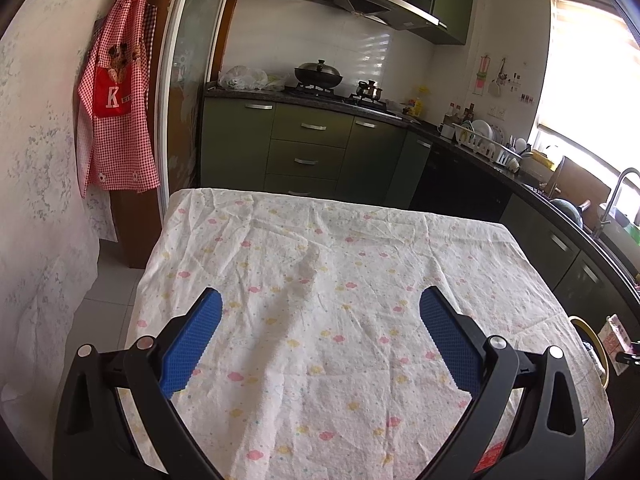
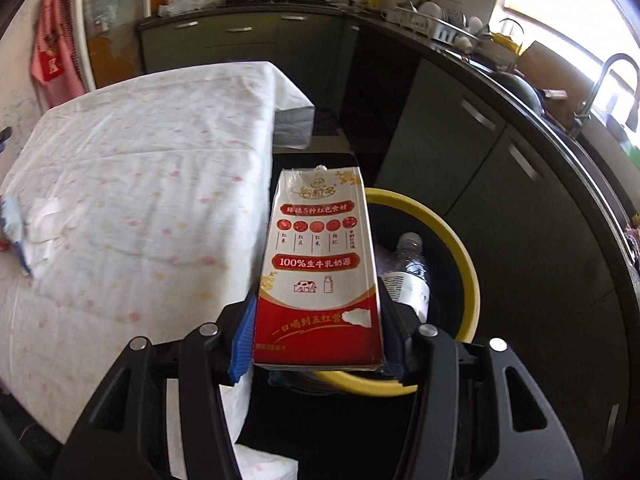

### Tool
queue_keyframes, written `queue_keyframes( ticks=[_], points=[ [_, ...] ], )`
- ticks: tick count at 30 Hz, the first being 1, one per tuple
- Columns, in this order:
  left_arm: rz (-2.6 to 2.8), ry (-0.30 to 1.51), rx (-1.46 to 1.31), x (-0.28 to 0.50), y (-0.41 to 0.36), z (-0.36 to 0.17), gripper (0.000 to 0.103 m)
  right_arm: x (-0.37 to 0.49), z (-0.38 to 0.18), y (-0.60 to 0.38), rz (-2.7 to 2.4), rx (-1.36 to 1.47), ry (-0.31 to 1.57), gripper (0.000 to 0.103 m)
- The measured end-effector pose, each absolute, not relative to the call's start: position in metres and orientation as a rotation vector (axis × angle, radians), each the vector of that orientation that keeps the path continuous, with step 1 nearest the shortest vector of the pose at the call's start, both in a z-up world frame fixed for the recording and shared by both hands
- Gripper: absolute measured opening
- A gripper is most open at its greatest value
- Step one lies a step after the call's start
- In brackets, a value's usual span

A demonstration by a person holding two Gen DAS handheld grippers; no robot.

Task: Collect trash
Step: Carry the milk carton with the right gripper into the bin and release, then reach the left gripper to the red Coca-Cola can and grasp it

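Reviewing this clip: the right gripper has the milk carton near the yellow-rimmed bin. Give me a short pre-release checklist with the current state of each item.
1. Right gripper clamped on the milk carton: ok, pads press both sides.
2. Carton over the bin opening: not ok, it hangs partly over the rim's table side.
3. Room in the bin: ok, only a plastic bottle and some dark contents show.
4. Left gripper out of the way: ok, open and empty over the tablecloth.
5. More trash left on the table: cannot tell, a blue-and-white wrapper lies at the edge.

Between the ribbed blue rubbery fingers [image 2: 243, 340] sat a glossy red-and-white printed cardboard milk carton [image 2: 320, 276], beside a wrinkled matt pastel-dotted cotton tablecloth [image 2: 132, 184].
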State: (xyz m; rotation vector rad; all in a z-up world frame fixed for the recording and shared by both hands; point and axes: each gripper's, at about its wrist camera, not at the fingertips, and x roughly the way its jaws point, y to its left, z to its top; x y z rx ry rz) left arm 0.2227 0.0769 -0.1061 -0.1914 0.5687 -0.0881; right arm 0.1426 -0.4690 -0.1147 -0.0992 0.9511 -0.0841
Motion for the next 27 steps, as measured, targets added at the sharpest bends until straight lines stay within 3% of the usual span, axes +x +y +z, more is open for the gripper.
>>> queue_keyframes(
  ticks=[5,20,27],
  points=[
    [-0.09,0.569,-0.188,0.222,0.076,-0.106,0.098,0.16,-0.132,-0.49,-0.153,-0.005,0.947,0.055],
    [-0.23,0.555,-0.2,0.209,0.068,-0.086,0.098,0.104,-0.107,-0.448,-0.056,0.078,0.837,0.062],
    [-0.422,0.652,-0.005,0.191,0.044,-0.07,0.098,0.108,-0.11,-0.439,-0.023,0.071,0.847,0.062]
  ],
)
